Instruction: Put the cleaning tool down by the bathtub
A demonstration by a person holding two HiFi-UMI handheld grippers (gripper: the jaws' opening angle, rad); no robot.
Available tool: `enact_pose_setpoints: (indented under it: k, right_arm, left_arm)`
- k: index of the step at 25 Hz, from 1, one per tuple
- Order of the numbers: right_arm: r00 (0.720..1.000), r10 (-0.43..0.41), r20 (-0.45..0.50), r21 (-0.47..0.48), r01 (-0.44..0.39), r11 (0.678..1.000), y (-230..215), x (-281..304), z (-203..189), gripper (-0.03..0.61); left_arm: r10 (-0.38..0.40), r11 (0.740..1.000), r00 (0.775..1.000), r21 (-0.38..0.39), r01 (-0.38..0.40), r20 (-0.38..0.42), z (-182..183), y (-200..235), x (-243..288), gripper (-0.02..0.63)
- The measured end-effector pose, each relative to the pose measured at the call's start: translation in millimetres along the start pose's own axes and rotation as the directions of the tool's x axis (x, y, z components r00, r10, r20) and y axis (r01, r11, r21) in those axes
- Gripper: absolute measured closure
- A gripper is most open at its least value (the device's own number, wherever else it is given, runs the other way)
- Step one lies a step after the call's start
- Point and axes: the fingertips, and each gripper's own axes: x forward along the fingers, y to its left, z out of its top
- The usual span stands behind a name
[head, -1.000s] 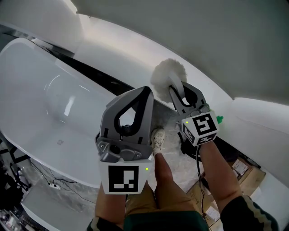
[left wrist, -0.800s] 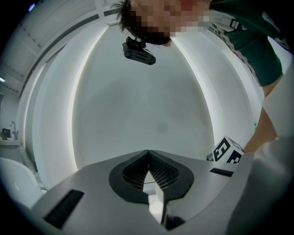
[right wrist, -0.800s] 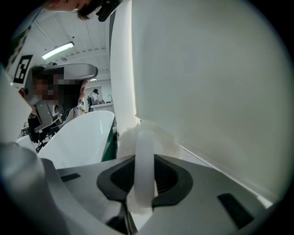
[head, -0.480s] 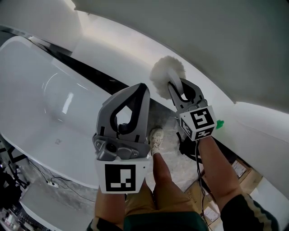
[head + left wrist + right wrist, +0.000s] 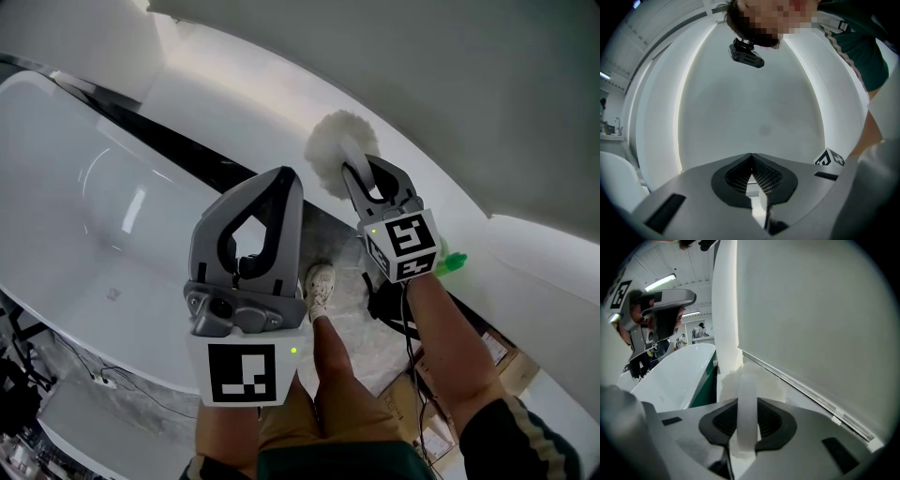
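The cleaning tool is a white fluffy duster (image 5: 330, 150) on a pale handle (image 5: 747, 413) with a green end (image 5: 452, 262). My right gripper (image 5: 362, 171) is shut on that handle, and the fluffy head (image 5: 740, 378) sticks out past the jaws toward the white wall. The white bathtub (image 5: 103, 220) lies to the left, and its rim (image 5: 675, 373) also shows in the right gripper view. My left gripper (image 5: 285, 178) hangs over the tub's near edge, its jaws shut with nothing between them (image 5: 751, 158).
My leg and white shoe (image 5: 321, 287) stand on the marbled floor between tub and wall. A black item with a cable (image 5: 390, 311) lies by the shoe. Cardboard boxes (image 5: 506, 361) sit at the lower right. Cables (image 5: 103, 380) run under the tub.
The right gripper and the duster have drifted up and left in the head view, closer to the wall's foot. The left gripper has slid slightly left. Both grips are unchanged.
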Motion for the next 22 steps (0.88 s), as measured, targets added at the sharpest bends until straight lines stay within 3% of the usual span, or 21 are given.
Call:
enact_pose_setpoints:
  k: [22]
  right_arm:
    - [0.988, 0.017, -0.153, -0.035, -0.022, 0.999, 1.4, 56.8, -50.9, 0.486]
  left_arm:
    - [0.022, 1.0, 0.999, -0.01, -0.022, -0.025, -17.5, 13.6, -3.7, 0.604]
